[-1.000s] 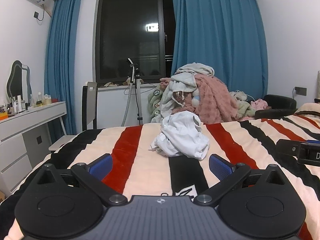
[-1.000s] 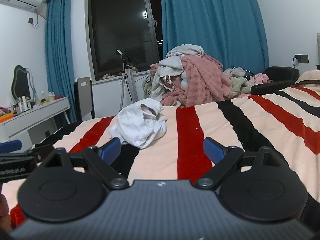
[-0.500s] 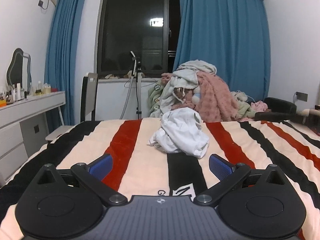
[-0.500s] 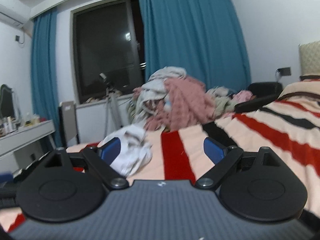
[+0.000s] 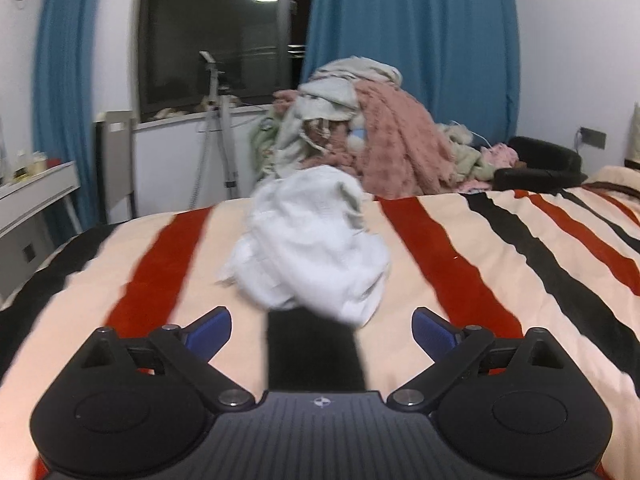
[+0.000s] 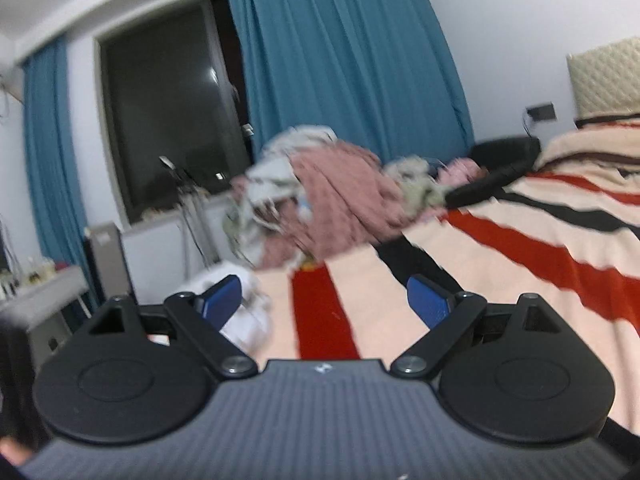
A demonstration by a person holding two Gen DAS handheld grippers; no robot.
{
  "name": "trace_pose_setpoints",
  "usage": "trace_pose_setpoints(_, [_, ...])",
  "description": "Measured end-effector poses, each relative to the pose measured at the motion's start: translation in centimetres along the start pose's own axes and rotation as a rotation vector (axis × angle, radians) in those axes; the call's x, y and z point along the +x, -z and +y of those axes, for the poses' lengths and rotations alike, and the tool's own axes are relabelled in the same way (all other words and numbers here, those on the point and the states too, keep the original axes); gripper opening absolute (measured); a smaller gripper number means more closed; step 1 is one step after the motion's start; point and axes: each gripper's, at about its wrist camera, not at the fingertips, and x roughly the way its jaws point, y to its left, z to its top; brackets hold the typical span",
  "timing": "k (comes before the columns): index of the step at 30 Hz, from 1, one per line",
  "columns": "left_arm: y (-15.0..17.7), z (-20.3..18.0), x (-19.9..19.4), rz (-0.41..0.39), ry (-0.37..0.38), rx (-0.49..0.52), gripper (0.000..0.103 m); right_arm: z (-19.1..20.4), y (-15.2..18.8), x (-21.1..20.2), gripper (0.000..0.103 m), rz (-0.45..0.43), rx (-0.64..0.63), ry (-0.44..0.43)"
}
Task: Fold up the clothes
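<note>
Since the white garment lies crumpled mid-frame on the bed, it looks soft and light; pinch an outer edge; left gripper fingers closing slightly, empty; right gripper wide, empty.

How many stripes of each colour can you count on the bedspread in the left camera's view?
Red stripes: 3
Black stripes: 4
Total: 7, though the far right edge is hard to read.

On my red, black and cream striped bed I count one crumpled white cotton garment; beyond the bed's far edge, one heaped clothes pile and two blue curtains.
</note>
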Motion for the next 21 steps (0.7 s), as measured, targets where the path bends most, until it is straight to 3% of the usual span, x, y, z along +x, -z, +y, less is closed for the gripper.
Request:
trace_pose_setpoints(3, [-1.0, -2.1, 5.3, 0.007, 0.001, 0.035, 0.090, -1.5, 1.2, 2.3, 0.091, 0.056, 0.052, 0.023])
trace_pose_setpoints(6, [-1.3, -3.7, 10.2, 0.030, -0.033, 0.065, 0.072, -2.3, 2.0, 4.3, 0.091, 0.070, 0.078, 0.029])
trace_pose_setpoints(7, [-1.3, -3.8, 11.6, 0.041, -0.043, 0.068, 0.058, -2.4, 2.5, 5.0, 0.091, 0.080, 0.078, 0.027])
trace_pose_setpoints(8, [-1.2, -3.7, 12.7, 0.052, -0.057, 0.068, 0.036, -2.6, 2.9, 5.6, 0.091, 0.090, 0.078, 0.025])
trace_pose_setpoints(10, [-1.2, -2.8, 13.9, 0.062, -0.073, 0.049, 0.013, -2.7, 3.8, 6.9, 0.091, 0.112, 0.081, 0.025])
trace_pose_setpoints(14, [-1.6, 0.1, 11.1, -0.013, -0.041, -0.001, 0.008, -2.4, 4.6, 8.6, 0.091, 0.117, 0.060, 0.027])
trace_pose_setpoints(21, [-3.4, 5.5, 0.5, -0.149, 0.045, -0.043, 0.006, 0.2, 4.8, 7.2, 0.091, 0.038, -0.038, -0.027])
